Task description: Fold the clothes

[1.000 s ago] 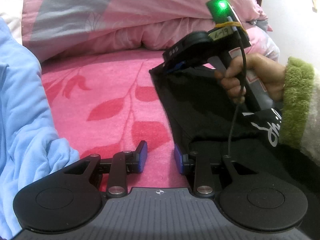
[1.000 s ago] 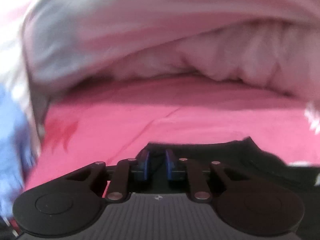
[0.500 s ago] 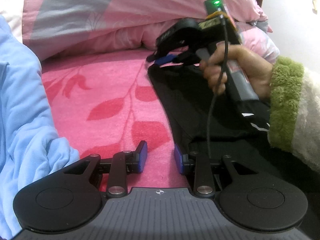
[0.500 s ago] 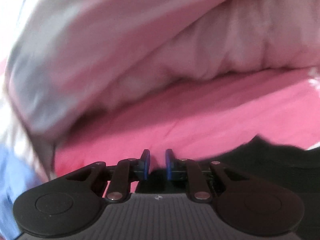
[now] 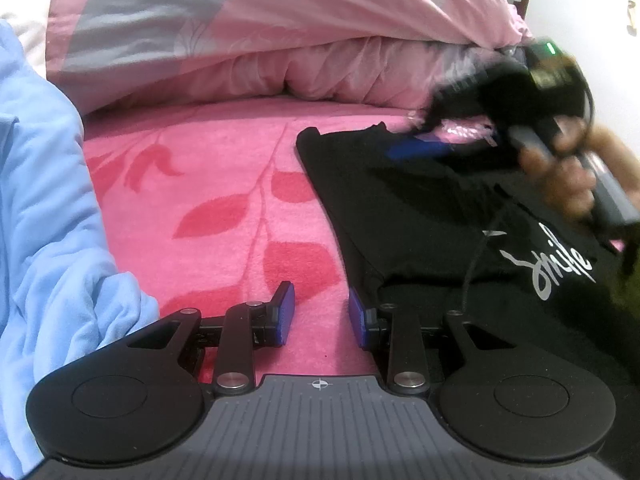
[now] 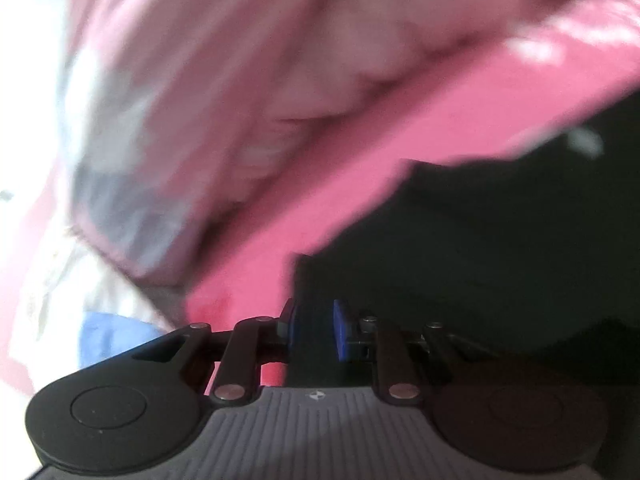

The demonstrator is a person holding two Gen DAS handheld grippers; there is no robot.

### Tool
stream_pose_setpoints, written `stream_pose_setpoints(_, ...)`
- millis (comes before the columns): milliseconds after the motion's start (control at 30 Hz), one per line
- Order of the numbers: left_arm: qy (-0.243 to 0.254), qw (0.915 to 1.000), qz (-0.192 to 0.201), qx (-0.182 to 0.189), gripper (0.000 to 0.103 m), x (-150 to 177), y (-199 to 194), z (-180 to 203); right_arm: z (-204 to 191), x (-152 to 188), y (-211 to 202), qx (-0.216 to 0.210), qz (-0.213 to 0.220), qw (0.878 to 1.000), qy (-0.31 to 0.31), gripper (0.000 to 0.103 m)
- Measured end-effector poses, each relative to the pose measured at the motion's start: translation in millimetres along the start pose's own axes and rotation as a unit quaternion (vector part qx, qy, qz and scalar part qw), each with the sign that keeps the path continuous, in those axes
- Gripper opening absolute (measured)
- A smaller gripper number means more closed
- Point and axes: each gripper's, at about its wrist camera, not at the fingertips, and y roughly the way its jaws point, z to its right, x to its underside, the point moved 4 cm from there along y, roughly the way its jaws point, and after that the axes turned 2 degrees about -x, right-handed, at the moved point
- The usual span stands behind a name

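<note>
Jaws apart; right perhaps on shirt (image 6: 480, 264).

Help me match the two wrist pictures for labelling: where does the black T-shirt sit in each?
Left wrist view: the black T-shirt lies right of centre on the pink bedsheet, white "Smile" lettering toward the right edge.
Right wrist view: it fills the lower right, blurred, reaching down between the tongs.
Shared landmark: the pink-and-grey duvet, bunched beyond the shirt in both.

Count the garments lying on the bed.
2: a black garment printed "Smile", spread on the pink bedsheet at right, and a light blue garment bunched at left. Others may lie beyond the frame.
</note>
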Motion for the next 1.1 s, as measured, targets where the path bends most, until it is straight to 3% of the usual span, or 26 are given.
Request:
stream_pose_setpoints(33, -0.002, 1.0, 0.0, 0.001, 0.03, 0, 0, 0, 14, 3, -7, 0.027, 0.006, 1.0, 0.014, 0.019)
stream_pose_setpoints(133, -0.009, 0.9999, 0.001, 0.005, 0.031, 0, 0, -2, 50, 6, -45, 0.046, 0.048, 0.994, 0.084, 0.02)
stream_pose_setpoints(233, -0.015, 0.9998, 0.0, 0.009, 0.031, -1, 0, -3, 44, 5, -83, 0.069, 0.083, 0.992, 0.066, 0.022)
stream_pose_setpoints(300, -0.015, 0.9998, 0.0, 0.009, 0.032, -1, 0, -2, 38, 8, -92, 0.07, 0.078, 0.993, 0.062, 0.024)
stream_pose_setpoints(500, -0.017, 0.9998, 0.002, 0.011, 0.033, -1, 0, -3, 27, 14, -65, 0.109, 0.049, 0.992, 0.035, 0.028)
stream_pose_setpoints(667, -0.025, 0.9996, 0.002, 0.016, 0.033, -1, 0, -5, 29, 12, -38, 0.161, 0.052, 0.986, -0.01, 0.028)
stream_pose_setpoints(733, -0.024, 0.9996, 0.002, 0.015, 0.033, 0, 0, -4, 25, 13, -35, 0.169, 0.058, 0.983, -0.034, 0.02)
stream_pose_setpoints(767, -0.024, 0.9996, 0.002, 0.015, 0.033, -1, 0, -4, 21, 15, -34, 0.175, 0.06, 0.981, -0.049, 0.006)
stream_pose_setpoints(800, -0.025, 0.9996, 0.002, 0.015, 0.033, -1, 0, -4, 17, 17, -34, 0.179, 0.063, 0.98, -0.062, 0.004)
stream_pose_setpoints(967, -0.026, 0.9996, 0.002, 0.014, 0.033, -1, 0, -5, 9, 27, -53, 0.176, 0.12, 0.976, -0.041, 0.003)
stream_pose_setpoints(1100, -0.026, 0.9996, 0.002, 0.014, 0.033, -1, 0, -5, 21, 32, -52, 0.189, 0.124, 0.974, -0.022, 0.003)
